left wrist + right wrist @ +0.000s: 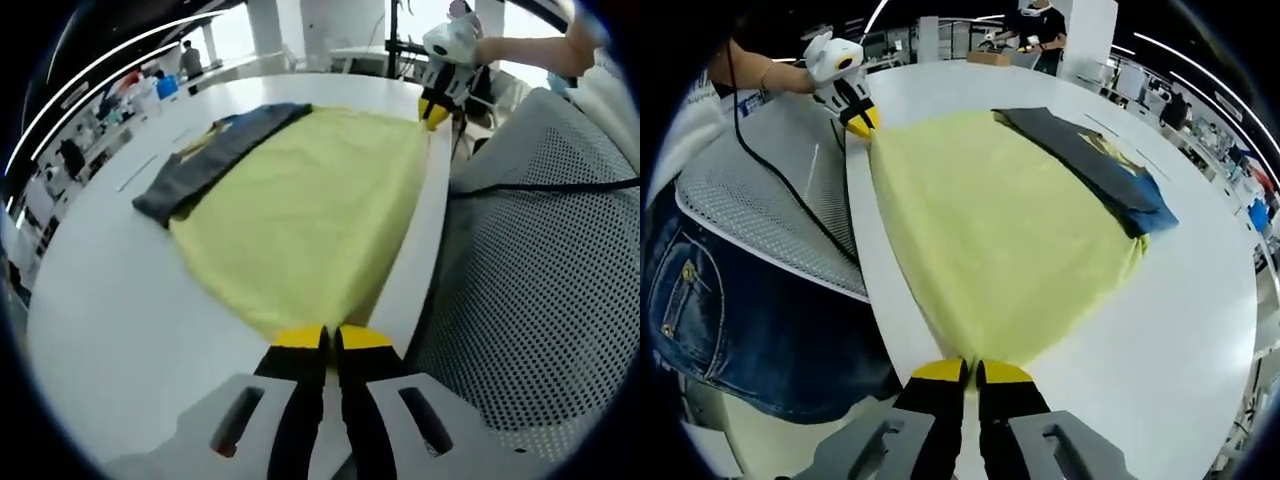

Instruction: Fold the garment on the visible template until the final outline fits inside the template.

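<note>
Yellow garment pinched at two near-edge corners, risk of slipping.

Left gripper view: left gripper clamped on yellow garment spread over white tabletop. Right gripper view: right gripper clamped likewise; uneven pull could drag fabric off dark template.

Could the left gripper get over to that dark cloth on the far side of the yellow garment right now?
Probably not freely: the left gripper looks shut on the yellow garment's near corner, so it would have to let go first. Otherwise the white table leading to the dark cloth looks open.
</note>
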